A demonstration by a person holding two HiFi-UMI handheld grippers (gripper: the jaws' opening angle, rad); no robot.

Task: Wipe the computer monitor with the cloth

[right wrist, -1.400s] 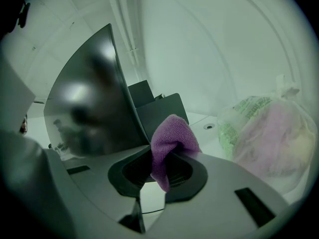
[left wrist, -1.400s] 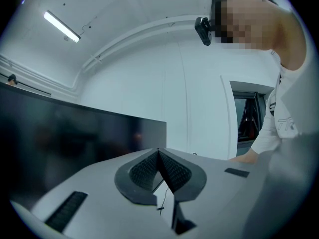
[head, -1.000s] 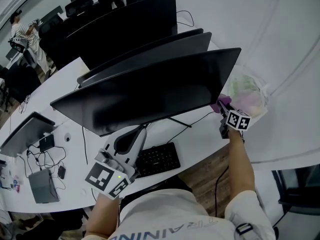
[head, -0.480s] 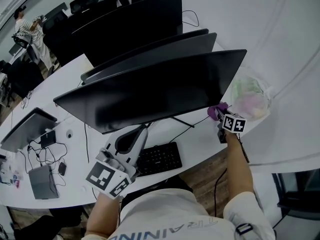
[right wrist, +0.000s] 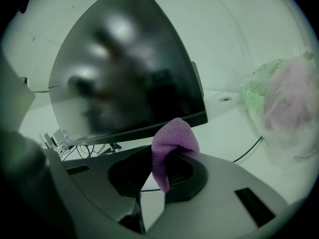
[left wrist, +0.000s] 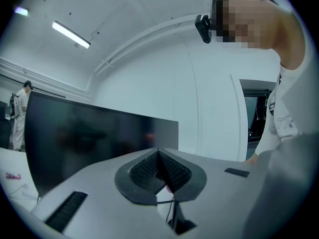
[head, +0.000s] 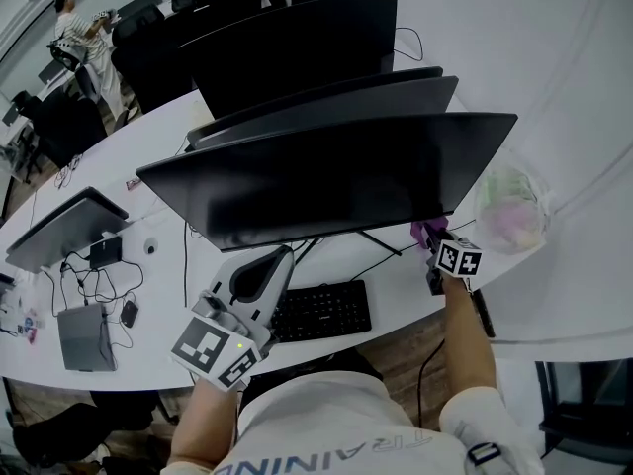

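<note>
While right tongs (right wrist: pixel 158 173) clamp cloth (right wrist: pixel 172 143) by monitor (head: pixel 326 181), closed left tongs (left wrist: pixel 158 171) hover over desk (head: pixel 148 300).

My left gripper (head: pixel 269 265) sits low, jaws pressed together; my right gripper (head: pixel 435 240), arm (head: pixel 463 334) stretched forward, pinches the purple cloth (right wrist: pixel 172 141).

the computer monitor (head: pixel 326 181) is a wide, dark, unlit screen standing upright across the centre of the head view. the cloth (right wrist: pixel 172 146) is small, purple and bunched up. it is pinched between the jaws of the right gripper (right wrist: pixel 162 166), lower centre of that gripper's view, just beneath the monitor's lower right corner.
</note>
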